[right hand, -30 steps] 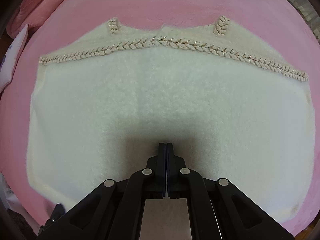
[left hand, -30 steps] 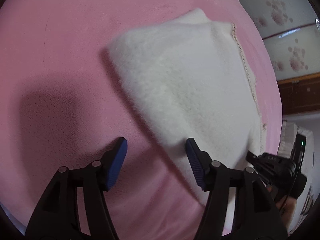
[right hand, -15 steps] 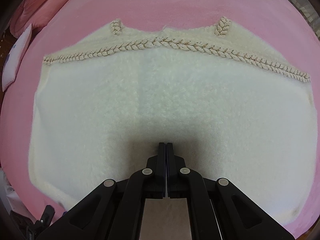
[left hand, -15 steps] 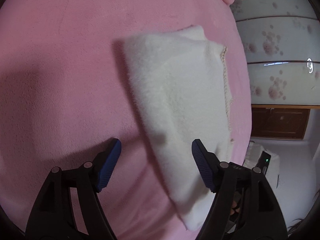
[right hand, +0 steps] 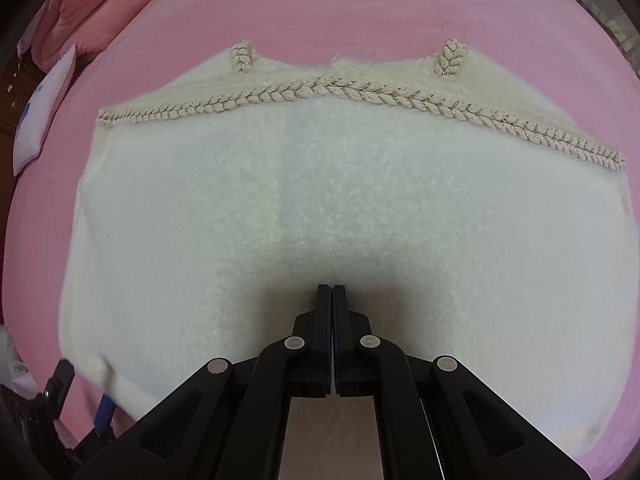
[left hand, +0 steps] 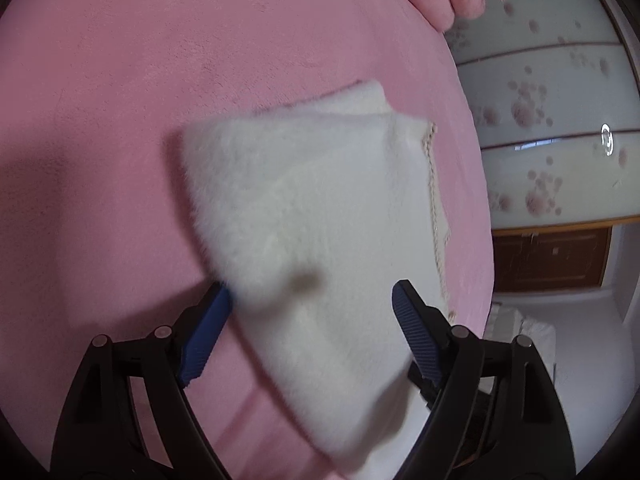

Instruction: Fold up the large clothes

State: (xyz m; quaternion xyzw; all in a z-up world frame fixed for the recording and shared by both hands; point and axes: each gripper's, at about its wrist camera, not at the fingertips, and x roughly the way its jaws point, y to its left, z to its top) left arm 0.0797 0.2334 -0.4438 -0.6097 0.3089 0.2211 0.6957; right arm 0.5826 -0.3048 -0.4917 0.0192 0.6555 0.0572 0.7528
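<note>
A fluffy white garment [right hand: 320,216] with a braided cream trim [right hand: 360,98] lies folded on the pink bed cover [right hand: 360,4]. My right gripper [right hand: 332,292] is shut and rests on the garment's near middle. In the left wrist view the garment [left hand: 320,208] lies on the pink cover [left hand: 100,120]. My left gripper [left hand: 312,312] is open, its blue pads [left hand: 208,328] straddling the garment's near edge. The left gripper also shows at the lower left of the right wrist view [right hand: 80,400], at the garment's left corner.
Pink bedding [right hand: 92,4] and a white pillow [right hand: 44,108] lie at the bed's far left. In the left wrist view, patterned sliding doors [left hand: 552,120] and a wooden cabinet [left hand: 552,260] stand beyond the bed's right edge.
My left gripper has moved right and in over the garment's edge, which now lies between its open pads. The right gripper stays shut on the garment's middle.
</note>
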